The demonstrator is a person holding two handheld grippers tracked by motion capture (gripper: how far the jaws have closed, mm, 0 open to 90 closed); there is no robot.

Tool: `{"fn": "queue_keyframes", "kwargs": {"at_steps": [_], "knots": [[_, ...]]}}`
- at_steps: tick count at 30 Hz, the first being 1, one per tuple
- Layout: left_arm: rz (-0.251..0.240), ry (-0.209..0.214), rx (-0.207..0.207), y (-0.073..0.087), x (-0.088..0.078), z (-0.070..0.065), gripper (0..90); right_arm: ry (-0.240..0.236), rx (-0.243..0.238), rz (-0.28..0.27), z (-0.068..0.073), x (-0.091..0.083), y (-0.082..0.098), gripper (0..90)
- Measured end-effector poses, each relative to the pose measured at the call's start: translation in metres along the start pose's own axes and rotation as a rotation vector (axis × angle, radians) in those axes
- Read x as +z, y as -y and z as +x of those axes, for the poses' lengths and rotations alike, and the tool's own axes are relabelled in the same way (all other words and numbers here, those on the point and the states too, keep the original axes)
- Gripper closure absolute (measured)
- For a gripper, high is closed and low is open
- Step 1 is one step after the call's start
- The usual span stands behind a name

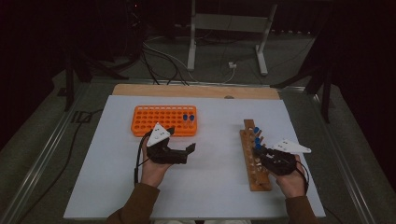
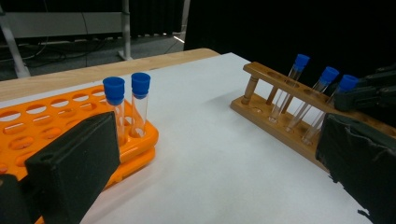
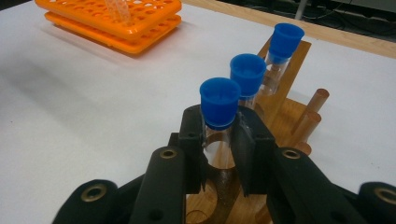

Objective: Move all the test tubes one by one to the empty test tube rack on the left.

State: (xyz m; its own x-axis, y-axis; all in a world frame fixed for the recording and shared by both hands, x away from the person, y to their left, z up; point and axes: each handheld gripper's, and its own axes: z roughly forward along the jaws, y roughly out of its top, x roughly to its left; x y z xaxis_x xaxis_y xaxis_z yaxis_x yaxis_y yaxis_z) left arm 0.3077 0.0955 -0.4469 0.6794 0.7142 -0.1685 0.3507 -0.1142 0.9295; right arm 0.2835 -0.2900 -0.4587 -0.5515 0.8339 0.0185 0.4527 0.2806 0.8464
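My right gripper (image 3: 219, 142) is shut on the glass of a blue-capped test tube (image 3: 219, 101), just under its cap. This tube stands in the wooden rack (image 3: 286, 88) (image 1: 256, 163), nearest of three capped tubes in a row; the other two (image 3: 247, 73) stand behind it. In the high view the right gripper (image 1: 259, 149) sits over the middle of that rack. My left gripper (image 1: 182, 139) hovers just in front of the orange rack (image 1: 159, 121). Its jaws (image 2: 215, 168) stand wide open with nothing between them. Two blue-capped tubes (image 2: 127, 100) stand at the orange rack's right end.
Both racks rest on a white sheet (image 1: 210, 182) over a wooden table. Most holes in the orange rack (image 2: 42, 116) hold nothing. Cables and a metal stand's legs (image 1: 229, 42) lie on the floor beyond the table's far edge.
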Motion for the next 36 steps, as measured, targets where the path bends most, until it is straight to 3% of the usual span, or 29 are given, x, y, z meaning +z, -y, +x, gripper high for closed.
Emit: {"fn": "queue_keyframes", "kwargs": {"at_steps": [14,25,36], "knots": [[-0.006,0.003,-0.003,-0.001,-0.001,0.0,0.9,0.013,-0.006,-0.007,0.0,-0.001,-0.001,76.6],[-0.003,0.01,-0.003,0.0,0.0,-0.002,0.9,0.008,0.009,-0.036,-0.004,-0.017,-0.011,76.6],[0.003,0.012,0.001,-0.002,0.0,-0.003,0.9,0.015,-0.012,-0.093,0.0,-0.038,-0.028,76.7]]}}
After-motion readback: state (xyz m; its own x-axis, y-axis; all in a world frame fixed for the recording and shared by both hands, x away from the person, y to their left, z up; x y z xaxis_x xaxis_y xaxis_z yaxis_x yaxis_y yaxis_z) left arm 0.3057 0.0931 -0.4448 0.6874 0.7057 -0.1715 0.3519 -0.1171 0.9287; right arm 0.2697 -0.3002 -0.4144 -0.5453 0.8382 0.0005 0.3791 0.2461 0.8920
